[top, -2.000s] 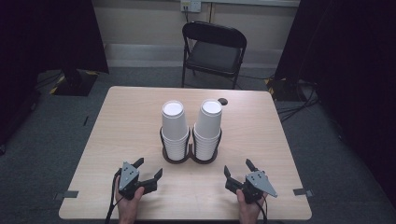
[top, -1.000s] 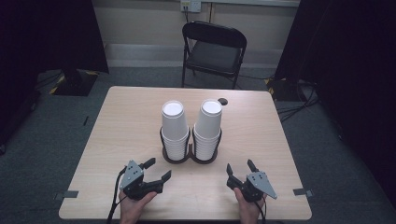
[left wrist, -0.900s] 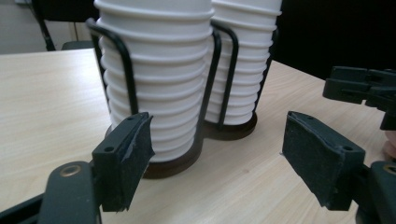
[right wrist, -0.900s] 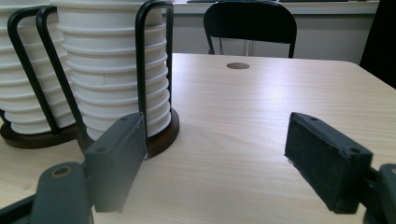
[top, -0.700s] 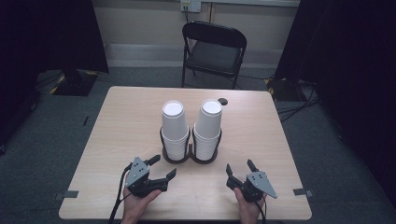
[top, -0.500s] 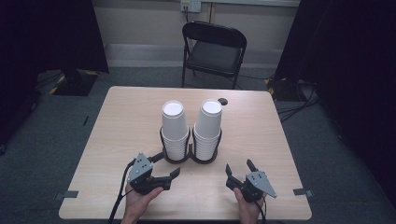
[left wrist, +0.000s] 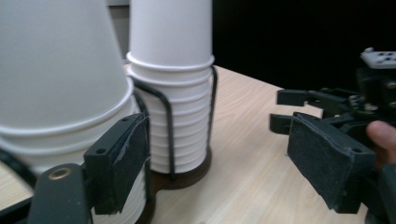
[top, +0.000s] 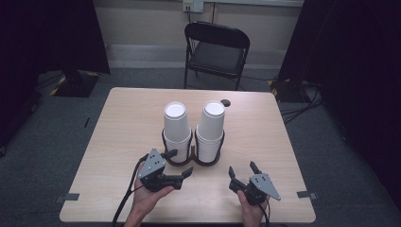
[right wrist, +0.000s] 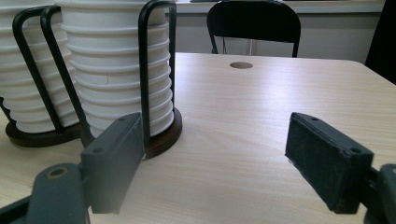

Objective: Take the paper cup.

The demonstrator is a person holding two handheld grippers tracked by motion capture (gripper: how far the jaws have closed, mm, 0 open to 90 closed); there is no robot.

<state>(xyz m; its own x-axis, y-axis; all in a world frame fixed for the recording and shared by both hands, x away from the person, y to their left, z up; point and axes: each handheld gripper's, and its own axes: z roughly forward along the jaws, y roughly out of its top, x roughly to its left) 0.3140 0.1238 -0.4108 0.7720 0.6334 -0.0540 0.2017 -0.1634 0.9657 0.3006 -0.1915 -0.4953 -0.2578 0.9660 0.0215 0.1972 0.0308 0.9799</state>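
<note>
Two stacks of white paper cups, left stack and right stack, stand upside down in a black wire holder on a dark base at mid-table. My left gripper hovers just in front of the left stack, pointing right; it is open with nothing between its jaws, which have just been closing slightly. In the left gripper view, the left gripper has the left stack beside its left jaw, with the right stack and right gripper beyond. My right gripper rests open near the front edge. In its own view, the right gripper frames bare tabletop beside the right stack.
The wooden table has a small dark round hole near its far edge. A black folding chair stands behind the table. Cables trail from both grippers toward the front edge.
My left gripper has lifted off the table and moved up and right toward the cup holder, turning to point rightward. The right gripper has stayed put.
</note>
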